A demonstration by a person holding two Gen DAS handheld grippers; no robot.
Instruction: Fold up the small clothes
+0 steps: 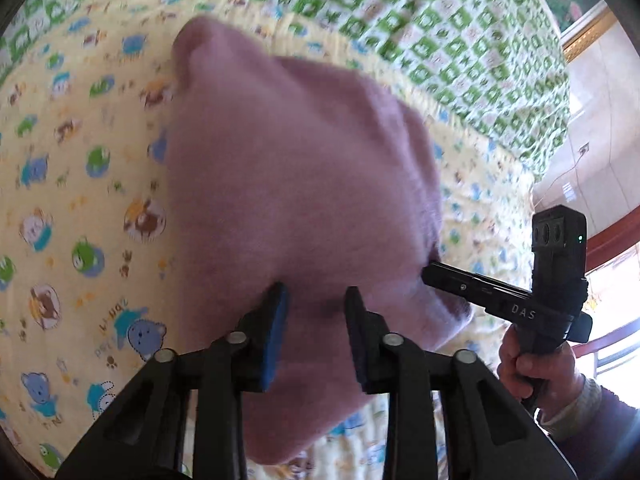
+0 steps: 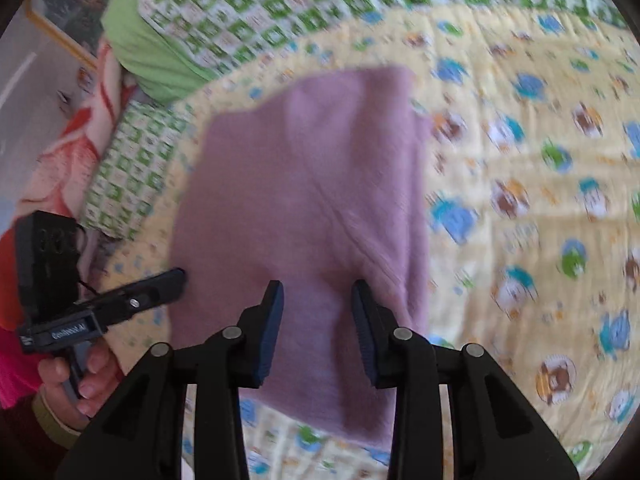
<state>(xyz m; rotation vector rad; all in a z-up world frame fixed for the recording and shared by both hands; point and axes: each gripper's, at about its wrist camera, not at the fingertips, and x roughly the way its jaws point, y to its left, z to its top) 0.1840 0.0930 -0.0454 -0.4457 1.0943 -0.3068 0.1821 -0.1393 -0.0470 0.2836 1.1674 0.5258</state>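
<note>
Mauve knit garment (image 1: 288,184) lies flat on yellow quilt (image 1: 72,208), soft, light, floppy, best pinched at 2 near-edge corners; left gripper (image 1: 316,320) and right gripper (image 2: 318,316) both hover parted above it, gripping nothing

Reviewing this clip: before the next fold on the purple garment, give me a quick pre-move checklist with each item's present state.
1. Purple knit garment lies on the yellow cartoon-print quilt: ok.
2. Left tongs open, pads not pressing the cloth: ok.
3. Right tongs open over the garment, nothing clamped: ok.
4. Garment lying flat and smooth: not ok, a ridge runs across it.
5. Folded green checked blanket clear of the garment: ok, it sits beside the quilt's edge.
6. Which edges are sleeves or hem: cannot tell, the frames are blurred.
</note>
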